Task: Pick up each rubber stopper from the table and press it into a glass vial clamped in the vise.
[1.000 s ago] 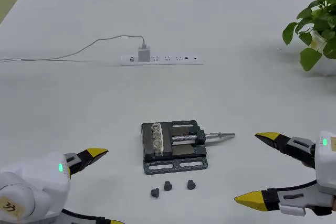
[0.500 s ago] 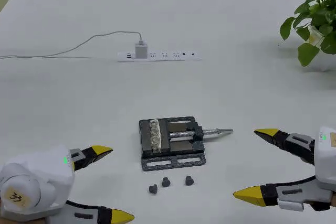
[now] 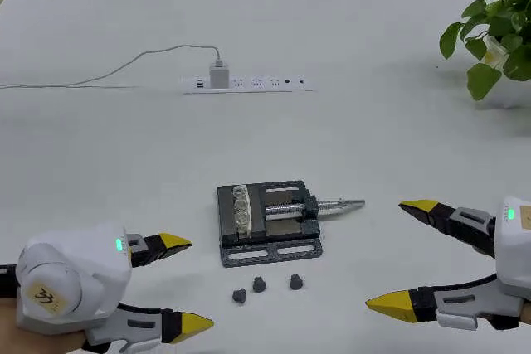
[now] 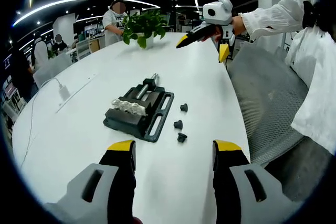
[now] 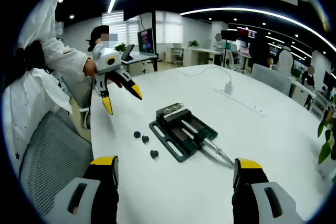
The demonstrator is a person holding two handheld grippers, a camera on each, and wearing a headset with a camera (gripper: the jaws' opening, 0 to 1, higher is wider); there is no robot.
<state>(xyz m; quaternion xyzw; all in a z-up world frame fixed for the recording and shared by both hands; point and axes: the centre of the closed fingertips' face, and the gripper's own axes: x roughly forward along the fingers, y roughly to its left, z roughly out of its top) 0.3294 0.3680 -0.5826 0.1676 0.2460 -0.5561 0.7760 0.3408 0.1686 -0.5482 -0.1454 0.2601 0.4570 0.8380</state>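
Sitting on the worktop [image 3: 124,155], the vise [image 3: 267,223] holds vials [image 3: 241,207]; three stoppers [image 3: 260,284] lie just in front. Left gripper [image 3: 189,282] and right gripper [image 3: 390,254] hover, fingers [image 3: 170,243] wide open, empty.

Rounded white housing on left gripper [image 3: 189,282]; green status light [image 3: 120,245]; round end cap with pale sticker [image 3: 40,298], handwritten mark unreadable. Jaws black, tips yellow. Same white body, green light, black jaws, yellow tips on right gripper [image 3: 398,254]; grey slotted side plates. White sleeve [image 4: 265,18]; loose white coat [image 5: 26,114], tiny dark specks.
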